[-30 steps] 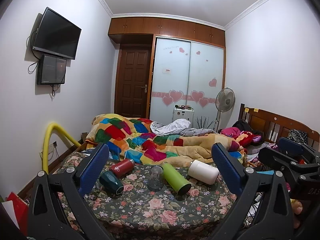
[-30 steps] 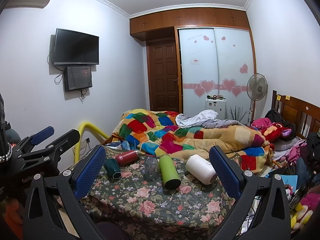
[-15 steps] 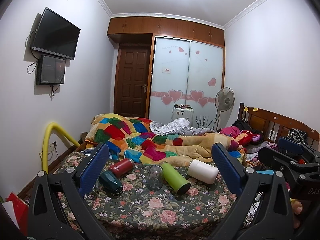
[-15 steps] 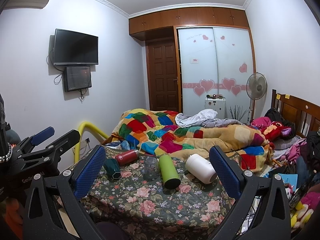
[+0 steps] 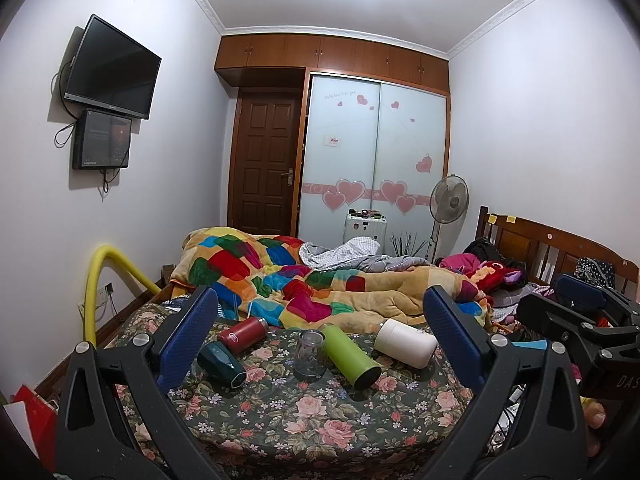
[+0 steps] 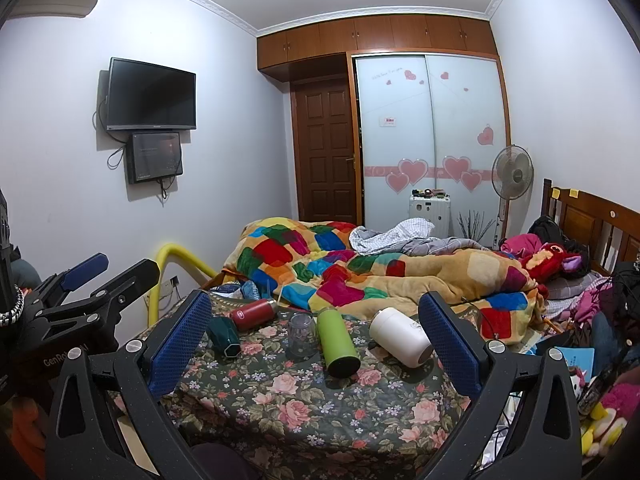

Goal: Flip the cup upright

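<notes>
Several cups lie on a floral-covered table (image 5: pixel 304 412). A white cup (image 5: pixel 405 343) (image 6: pixel 400 336), a green bottle (image 5: pixel 350 354) (image 6: pixel 335 342), a red bottle (image 5: pixel 243 329) (image 6: pixel 253 313) and a dark teal cup (image 5: pixel 221 362) (image 6: pixel 224 334) lie on their sides. A clear glass (image 5: pixel 309 354) (image 6: pixel 302 334) stands mouth down between them. My left gripper (image 5: pixel 320 344) is open and empty, held back from the cups. My right gripper (image 6: pixel 314 344) is open and empty, also short of them.
A bed with a patchwork quilt (image 5: pixel 320 280) lies right behind the table. A yellow padded rail (image 5: pixel 100 280) stands at the left. A wooden headboard (image 5: pixel 560 248) and clothes are at the right. The other gripper shows at each view's edge (image 5: pixel 580 320) (image 6: pixel 80 292).
Both views have shifted only slightly. The cups have not moved and both grippers stay open.
</notes>
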### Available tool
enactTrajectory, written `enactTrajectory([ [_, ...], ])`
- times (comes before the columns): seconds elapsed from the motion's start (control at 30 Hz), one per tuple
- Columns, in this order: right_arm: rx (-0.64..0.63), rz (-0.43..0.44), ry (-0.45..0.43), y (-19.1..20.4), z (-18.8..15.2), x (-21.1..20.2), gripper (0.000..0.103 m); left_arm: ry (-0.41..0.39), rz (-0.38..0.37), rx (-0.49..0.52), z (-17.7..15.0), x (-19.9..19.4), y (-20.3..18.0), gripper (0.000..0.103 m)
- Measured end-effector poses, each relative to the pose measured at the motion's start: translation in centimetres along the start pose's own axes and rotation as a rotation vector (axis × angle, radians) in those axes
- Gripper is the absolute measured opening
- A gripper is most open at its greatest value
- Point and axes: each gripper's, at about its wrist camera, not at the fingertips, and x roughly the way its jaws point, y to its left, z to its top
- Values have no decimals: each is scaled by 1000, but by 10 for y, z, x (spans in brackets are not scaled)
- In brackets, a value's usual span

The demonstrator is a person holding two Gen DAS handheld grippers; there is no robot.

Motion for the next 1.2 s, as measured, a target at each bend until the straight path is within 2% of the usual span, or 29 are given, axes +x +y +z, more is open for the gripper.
enactTrajectory([
  [0.83, 3, -2, 20, -7, -9, 6, 103, 10, 0, -5, -6, 3, -1, 103],
  [1.2, -5, -27, 101, -13, -15, 41, 103, 89, 23, -46, -24, 47, 21, 103],
])
